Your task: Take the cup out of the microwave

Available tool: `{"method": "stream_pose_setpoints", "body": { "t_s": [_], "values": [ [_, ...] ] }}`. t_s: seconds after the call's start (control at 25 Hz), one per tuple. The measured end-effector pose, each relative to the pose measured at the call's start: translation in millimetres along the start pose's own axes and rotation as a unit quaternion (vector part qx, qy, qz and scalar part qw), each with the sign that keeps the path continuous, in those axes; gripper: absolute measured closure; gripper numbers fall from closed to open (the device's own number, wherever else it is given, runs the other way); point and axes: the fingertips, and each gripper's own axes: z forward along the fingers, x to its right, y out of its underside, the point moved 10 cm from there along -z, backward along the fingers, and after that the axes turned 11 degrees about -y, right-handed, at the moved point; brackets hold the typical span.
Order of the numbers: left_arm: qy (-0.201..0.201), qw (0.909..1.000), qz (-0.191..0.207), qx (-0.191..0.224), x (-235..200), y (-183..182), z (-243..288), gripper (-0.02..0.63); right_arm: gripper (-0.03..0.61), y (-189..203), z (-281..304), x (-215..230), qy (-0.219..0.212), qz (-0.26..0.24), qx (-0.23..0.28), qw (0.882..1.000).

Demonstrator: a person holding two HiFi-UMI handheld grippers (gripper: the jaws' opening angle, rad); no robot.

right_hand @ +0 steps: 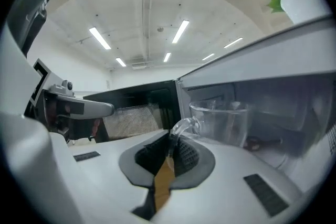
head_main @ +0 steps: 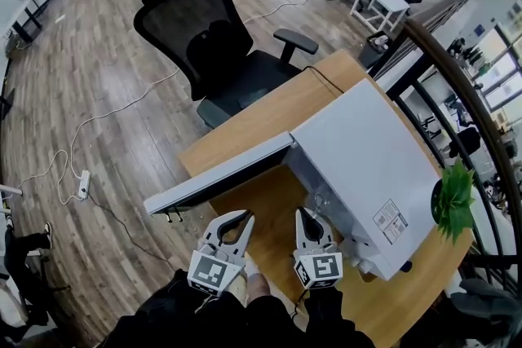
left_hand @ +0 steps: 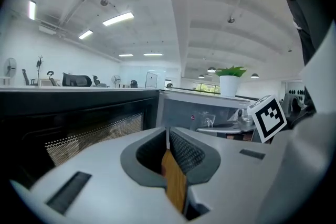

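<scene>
The white microwave (head_main: 367, 167) stands on the wooden table (head_main: 261, 118) with its door (head_main: 220, 175) swung wide open to the left. A clear glass cup (right_hand: 220, 123) sits at the mouth of the cavity. My right gripper (right_hand: 170, 136) is shut on the cup's handle (right_hand: 181, 126). In the head view the right gripper (head_main: 303, 213) reaches under the microwave's front edge, which hides the cup. My left gripper (head_main: 243, 218) hovers beside it in front of the open door, shut with nothing between its pads (left_hand: 178, 152).
A potted green plant (head_main: 453, 196) stands on the table at the microwave's far right. A black office chair (head_main: 212, 37) is behind the table. Cables and a power strip (head_main: 82, 184) lie on the wooden floor.
</scene>
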Motion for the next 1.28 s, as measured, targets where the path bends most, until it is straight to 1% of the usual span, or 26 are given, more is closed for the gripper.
{"method": "stream_pose_setpoints", "body": {
  "t_s": [0.12,0.2,0.32,0.48,0.52,0.64,0.68,0.8,0.92,1.04,1.28],
  "values": [
    [-0.004,0.9998,0.001,0.018,3.1,0.9,-18.0,0.577,0.56,2.5,-10.0,-14.3,-0.005,-0.003,0.001,1.0],
    [-0.006,0.9998,0.006,0.02,5.7,1.8,-31.3,0.577,0.56,4.1,-17.6,-24.3,-0.009,-0.005,0.005,1.0],
    [-0.008,0.9999,0.012,0.007,9.4,-0.5,-55.4,0.577,0.56,6.3,-30.0,-41.0,-0.011,-0.01,0.005,1.0],
    [-0.013,0.9986,0.02,0.048,12.4,-2.3,-81.3,0.577,0.56,3.4,-45.7,-64.5,-0.014,-0.015,0.015,1.0],
    [-0.013,0.9985,0.022,0.048,13.9,-3.8,-88.5,0.577,0.56,2.9,-50.3,-69.8,-0.015,-0.018,0.017,1.0],
    [-0.013,0.9992,0.03,0.024,19.9,-10.7,-110.4,0.577,0.56,-0.2,-65.4,-84.4,-0.022,-0.032,0.031,0.999],
    [-0.013,0.9991,0.032,0.024,22.0,-12.9,-117.0,0.577,0.56,-1.6,-71.2,-89.4,-0.021,-0.034,0.035,0.999],
    [-0.009,0.9983,0.034,0.045,29.2,-18.5,-135.7,0.577,0.56,-8.0,-90.6,-105.3,-0.014,-0.033,0.045,0.998],
    [-0.003,0.9976,0.04,0.057,37.8,-24.3,-155.1,0.577,0.56,-17.2,-109.6,-119.3,-0.012,-0.055,0.05,0.997],
    [0.002,0.9955,0.043,0.084,45.2,-25.9,-169.6,0.577,0.56,-19.2,-127.9,-130.8,0.0,-0.059,0.052,0.997],
    [0.011,0.9957,0.05,0.078,60.5,-29.6,-202.8,0.577,0.56,-18.9,-164.6,-156.5,0.009,-0.07,0.062,0.996]
  ]
}}
